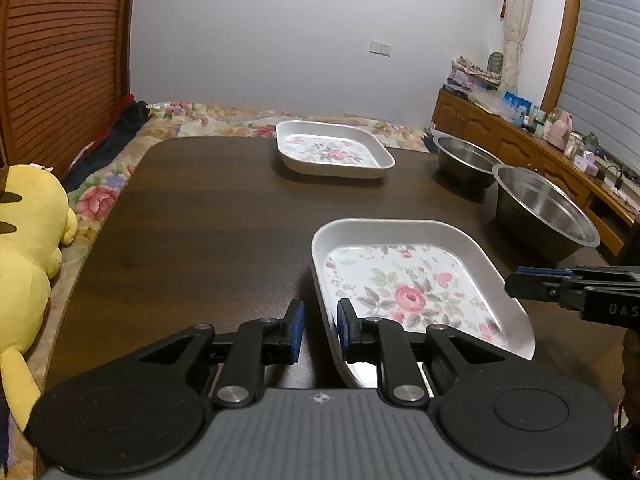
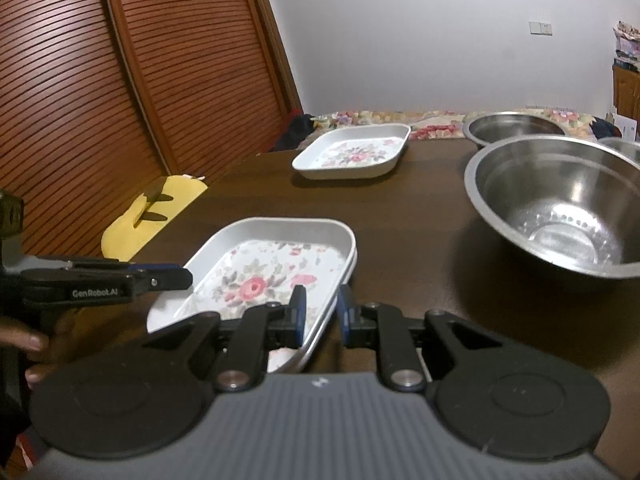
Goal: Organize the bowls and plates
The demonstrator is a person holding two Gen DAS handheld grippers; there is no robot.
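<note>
- A dark wooden table (image 1: 208, 216) is seen in both wrist views, with a flowered bedcover (image 1: 120, 168) lying behind and beside it.
- A near plate (image 1: 404, 280), rectangular and white with a rose pattern, is set at the front of the table; in the right wrist view a second rim is seen under it at the right edge (it appears to be two plates stacked).
- The left gripper (image 1: 318, 330) is held with its jaws parted, one finger outside the plate's left rim and the other inside it; the rim is straddled, and no closing on it can be made out.
- The right gripper (image 2: 322, 316) is likewise held apart, with the plate's right rim between its blue pads (image 2: 301, 312), not pinched.
- Each gripper is seen from the side in the other's view, at opposite ends of the plate.
- A far plate (image 1: 334, 150) of the same pattern is placed at the back of the table, well apart from the near one.
- A large steel bowl (image 2: 560, 204) is set to the right of the near plate, and a second steel bowl (image 2: 512, 128) just behind it.
- A yellow plush toy (image 1: 28, 248) is seen off the table's left edge.
- Part of a hand (image 2: 28, 344) is visible on the left gripper's handle.
</note>
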